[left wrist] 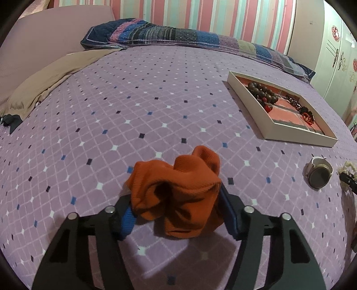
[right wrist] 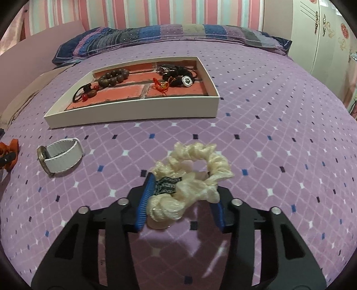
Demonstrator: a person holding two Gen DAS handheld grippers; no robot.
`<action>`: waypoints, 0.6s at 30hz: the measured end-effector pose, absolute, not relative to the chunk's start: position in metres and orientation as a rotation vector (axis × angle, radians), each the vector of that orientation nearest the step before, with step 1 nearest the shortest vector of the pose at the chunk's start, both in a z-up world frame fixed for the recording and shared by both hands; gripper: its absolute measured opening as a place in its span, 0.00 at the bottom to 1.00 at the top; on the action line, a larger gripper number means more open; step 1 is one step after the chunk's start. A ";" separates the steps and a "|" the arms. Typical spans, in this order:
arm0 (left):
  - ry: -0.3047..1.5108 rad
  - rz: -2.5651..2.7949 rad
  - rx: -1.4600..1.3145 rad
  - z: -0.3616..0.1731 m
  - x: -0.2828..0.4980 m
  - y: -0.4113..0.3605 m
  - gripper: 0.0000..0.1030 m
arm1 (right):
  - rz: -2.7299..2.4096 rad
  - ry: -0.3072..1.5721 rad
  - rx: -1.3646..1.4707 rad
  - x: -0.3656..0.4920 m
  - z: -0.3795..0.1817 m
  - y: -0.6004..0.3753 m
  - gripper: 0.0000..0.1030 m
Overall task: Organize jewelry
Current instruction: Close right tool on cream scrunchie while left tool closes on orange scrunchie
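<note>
Now orange scrunchie [left wrist: 178, 196] is clamped between left gripper [left wrist: 178, 212] fingers; cream scrunchie [right wrist: 189, 178] is pinched between right gripper [right wrist: 180, 205] fingers.

place: home bedroom | clues: bed [left wrist: 156, 100] with purple quilt, patchwork pillow [left wrist: 169, 35], striped wallpaper [right wrist: 156, 11], decorated wardrobe [right wrist: 323, 33]

A bed [right wrist: 279, 116] spread with a lilac cover, quilted in white diamond lines with small blue, black and white squares, carries everything. On it lie a shallow white rectangular cardboard tray [right wrist: 133, 112] with a brick-print floor, a wristwatch with a white strap [right wrist: 61, 159] lying on its side near the tray's front wall, a rust-orange ribbed fabric scrunchie [left wrist: 178, 191], and a cream crinkled fabric scrunchie [right wrist: 191, 176]. At the far edge rests a long patchwork pillow [right wrist: 178, 33] in blues and purples, and a tan cloth [left wrist: 53, 75] lies beside it.
</note>
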State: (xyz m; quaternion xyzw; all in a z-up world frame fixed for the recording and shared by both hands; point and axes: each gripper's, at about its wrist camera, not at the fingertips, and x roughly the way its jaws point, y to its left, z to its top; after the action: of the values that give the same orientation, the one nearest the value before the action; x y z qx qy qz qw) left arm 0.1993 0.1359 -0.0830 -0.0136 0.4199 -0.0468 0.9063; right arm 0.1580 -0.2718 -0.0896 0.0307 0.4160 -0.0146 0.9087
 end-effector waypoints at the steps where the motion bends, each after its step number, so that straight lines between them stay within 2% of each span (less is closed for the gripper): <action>1: 0.866 -0.097 -0.029 -0.083 0.199 0.136 0.57 | -0.027 0.858 0.066 0.158 -0.090 -0.272 0.40; 10: 0.851 -0.094 -0.044 -0.080 0.197 0.141 0.37 | 0.001 0.844 0.093 0.156 -0.089 -0.274 0.30; 18: 0.837 -0.089 -0.051 -0.076 0.193 0.142 0.27 | 0.010 0.838 0.111 0.153 -0.088 -0.278 0.28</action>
State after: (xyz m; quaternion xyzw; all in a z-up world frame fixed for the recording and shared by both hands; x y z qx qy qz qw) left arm 0.1934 0.1423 -0.0759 -0.0249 0.4064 -0.0432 0.9123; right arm 0.1528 -0.2781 -0.0884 0.0539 0.4066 0.0049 0.9120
